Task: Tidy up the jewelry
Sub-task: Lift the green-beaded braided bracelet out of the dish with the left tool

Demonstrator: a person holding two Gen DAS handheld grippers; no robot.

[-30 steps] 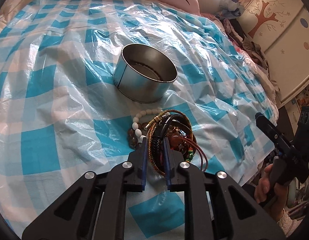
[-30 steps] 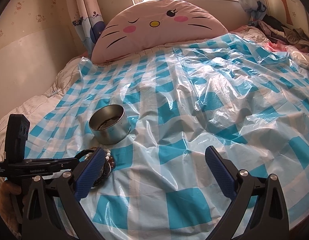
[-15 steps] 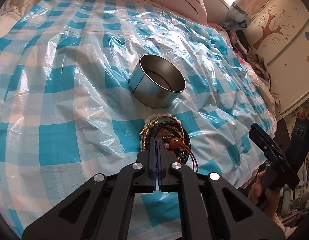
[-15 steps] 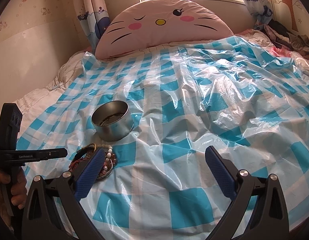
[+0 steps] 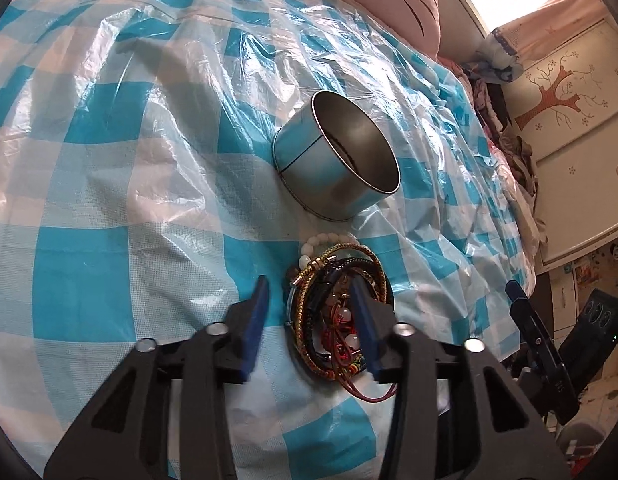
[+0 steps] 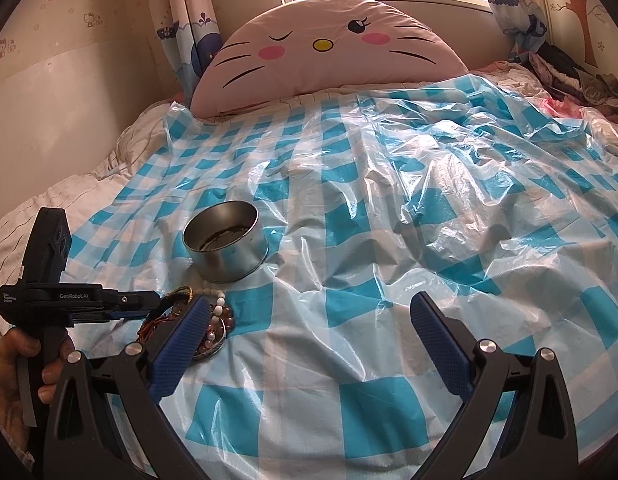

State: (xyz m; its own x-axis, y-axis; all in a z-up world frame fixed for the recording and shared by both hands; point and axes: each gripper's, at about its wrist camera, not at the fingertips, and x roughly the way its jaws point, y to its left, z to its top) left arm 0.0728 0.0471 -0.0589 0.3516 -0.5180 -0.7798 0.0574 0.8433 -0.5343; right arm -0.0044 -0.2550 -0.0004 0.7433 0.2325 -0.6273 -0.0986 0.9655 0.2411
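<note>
1. Bed covered w/ crinkled clear plastic sheet (image 6: 389, 208) over blue-and-white check; sheet runs up to a pink cat-face pillow (image 6: 329, 48) at the headboard, window above it.
2. Open room: the sheet's right half in the right wrist view is bare, wrinkled, w/ raised folds. Left edge of the sheet gives way to white quilt (image 6: 13, 232). Far right edge of bed has heaped clothes (image 6: 569, 72). In the left wrist view the bed's edge drops off on the right, toward a cupboard (image 5: 569, 120) w/ a tree decal.
3. Metal tin (image 5: 337, 160), round, open top, sits on the sheet w/ something dark in its bottom. Clear sheet all round it except toward the jewelry.
4. Jewelry pile (image 5: 337, 312) lies just beside the tin, on the near side: white bead bracelet at the top, gold-and-brown braided cords, dark cords, red and pale beads, a thin brown cord trailing out below. All tangled in one round heap.
5. Left gripper (image 5: 313, 312): jaws opening, pads apart. One blue pad rests on bare sheet left of the pile, the other sits over the pile's middle; part of the pile lies between them, not clamped.
6. Right gripper (image 6: 309, 320): spread wide, nothing between the pads, hovering over bare sheet. Its left pad overlaps the pile in view.
7. A hand (image 6: 25, 364) grips the left tool's handle at bottom left.
</note>
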